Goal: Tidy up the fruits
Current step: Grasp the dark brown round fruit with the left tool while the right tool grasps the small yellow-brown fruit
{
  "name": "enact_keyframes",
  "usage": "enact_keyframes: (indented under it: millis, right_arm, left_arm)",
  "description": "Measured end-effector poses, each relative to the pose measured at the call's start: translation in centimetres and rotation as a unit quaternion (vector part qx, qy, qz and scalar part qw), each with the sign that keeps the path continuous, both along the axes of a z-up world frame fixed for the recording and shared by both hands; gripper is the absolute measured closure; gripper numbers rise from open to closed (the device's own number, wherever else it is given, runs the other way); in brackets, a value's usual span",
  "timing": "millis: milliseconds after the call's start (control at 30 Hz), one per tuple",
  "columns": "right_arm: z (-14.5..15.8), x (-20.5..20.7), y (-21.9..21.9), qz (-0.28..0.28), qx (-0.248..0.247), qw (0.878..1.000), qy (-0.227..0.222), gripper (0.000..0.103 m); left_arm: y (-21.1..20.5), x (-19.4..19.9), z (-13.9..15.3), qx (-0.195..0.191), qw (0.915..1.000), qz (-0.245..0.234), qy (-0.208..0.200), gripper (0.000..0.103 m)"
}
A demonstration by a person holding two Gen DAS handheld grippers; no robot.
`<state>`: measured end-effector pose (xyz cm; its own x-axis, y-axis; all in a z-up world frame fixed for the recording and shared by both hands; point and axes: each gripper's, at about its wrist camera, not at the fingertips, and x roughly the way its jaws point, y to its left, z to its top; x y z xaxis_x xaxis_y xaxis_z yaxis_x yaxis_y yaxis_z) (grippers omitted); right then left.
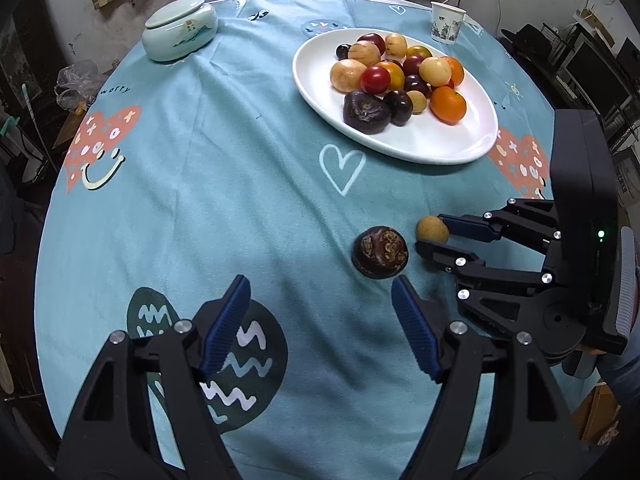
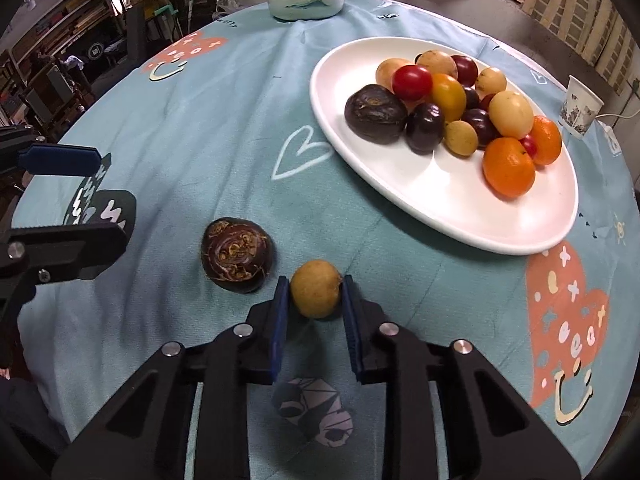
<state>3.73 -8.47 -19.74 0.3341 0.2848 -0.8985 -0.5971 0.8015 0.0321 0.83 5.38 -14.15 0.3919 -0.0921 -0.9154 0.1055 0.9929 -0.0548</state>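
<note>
Right gripper (image 2: pixel 315 292) pinches a small tan longan (image 2: pixel 315 289) on the blue tablecloth (image 2: pixel 224 128), pads touching both sides. Left gripper (image 1: pixel 320 320) wide apart, holding nothing, just short of the dark water chestnut (image 1: pixel 380 252). White plate (image 2: pixel 440 192) piled with fruit, well apart.

Both wrist cameras look down along their tongs, close over the counter (image 1: pixel 200 184); both views share the white plate (image 1: pixel 440 148) (image 2: pixel 420 200) and the loose dark fruit (image 1: pixel 380 252) (image 2: pixel 237 255).

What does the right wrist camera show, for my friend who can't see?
The right gripper pinches a small tan fruit on the blue tablecloth. A dark water chestnut lies beside it, and a white plate of mixed fruits sits beyond.
</note>
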Motion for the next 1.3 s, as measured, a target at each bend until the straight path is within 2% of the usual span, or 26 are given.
enact_keyframes:
  millis: [267, 433, 600, 867, 933, 967, 1033, 1300]
  right_arm:
    - [1.2, -0.7, -2.0, -0.027, 0.036, 0.999, 0.011, 0.077]
    - [1.2, -1.2, -3.8, -0.057, 0.045, 0.997, 0.017, 0.077]
    - [0.8, -1.7, -5.5, -0.080, 0.054, 0.995, 0.025, 0.077]
    - [0.3, -1.6, -5.7, -0.086, 0.062, 0.994, 0.037, 0.077]
    - [0.3, -1.6, -5.6, -0.084, 0.063, 0.994, 0.039, 0.077]
    - [0.3, -1.6, -5.6, -0.084, 0.062, 0.994, 0.039, 0.077]
    - [0.4, -1.7, -5.7, -0.085, 0.062, 0.994, 0.040, 0.077]
    - [0.8, -2.7, -5.3, -0.084, 0.063, 0.994, 0.035, 0.077]
  left_arm:
    - [-1.4, 0.5, -0.5, -0.003, 0.9997, -0.023, 0.003, 0.028]
    - [-2.7, 1.5, -2.3, -0.003, 0.9990, -0.043, 0.004, 0.028]
    - [-3.3, 2.3, -4.1, -0.008, 0.9983, -0.052, 0.024, 0.028]
    - [-4.2, 4.0, -5.7, -0.004, 0.9975, -0.063, 0.031, 0.029]
    - [-4.2, 4.1, -6.0, -0.005, 0.9972, -0.065, 0.038, 0.041]
    - [-4.2, 4.1, -5.9, -0.005, 0.9972, -0.065, 0.036, 0.042]
    - [-4.3, 4.1, -5.8, -0.008, 0.9968, -0.071, 0.035, 0.056]
    - [-4.5, 2.9, -3.5, -0.008, 0.9973, -0.073, 0.007, 0.057]
